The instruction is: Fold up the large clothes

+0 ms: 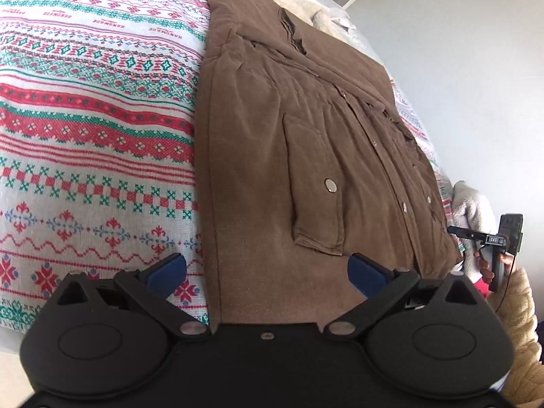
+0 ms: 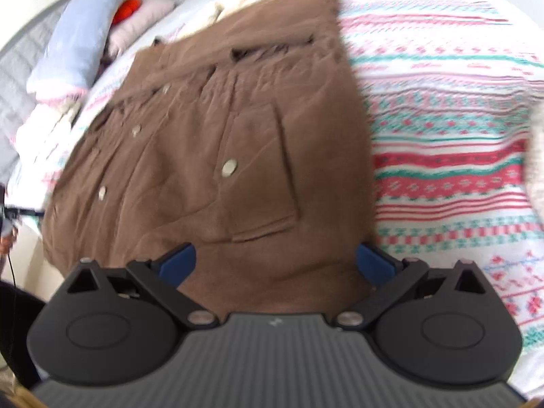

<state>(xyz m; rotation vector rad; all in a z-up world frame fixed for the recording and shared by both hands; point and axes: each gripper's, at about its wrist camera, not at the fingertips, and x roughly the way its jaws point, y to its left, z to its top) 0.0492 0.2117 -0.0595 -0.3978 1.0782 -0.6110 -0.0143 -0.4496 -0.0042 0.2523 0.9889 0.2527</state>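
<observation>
- Just above the near hem of the brown coat (image 1: 272,156), the left gripper (image 1: 267,273) hovers with its blue fingers spread wide, holding nothing.
- Over the same hem, the right gripper (image 2: 276,263) is likewise spread wide and empty.
- The coat lies flat, snaps fastened, on a patterned bedspread (image 1: 85,119).
- Beyond the coat's collar sit pillows (image 2: 81,30).

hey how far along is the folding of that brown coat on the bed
Partly done, it seems. The brown coat lies flat on the patterned bedspread as a narrow strip with straight side edges, so its sides look already folded in. Nothing is in hand: the left gripper and right gripper are both open above the hem end. Left to do: folding it lengthwise, hem toward the collar.
</observation>
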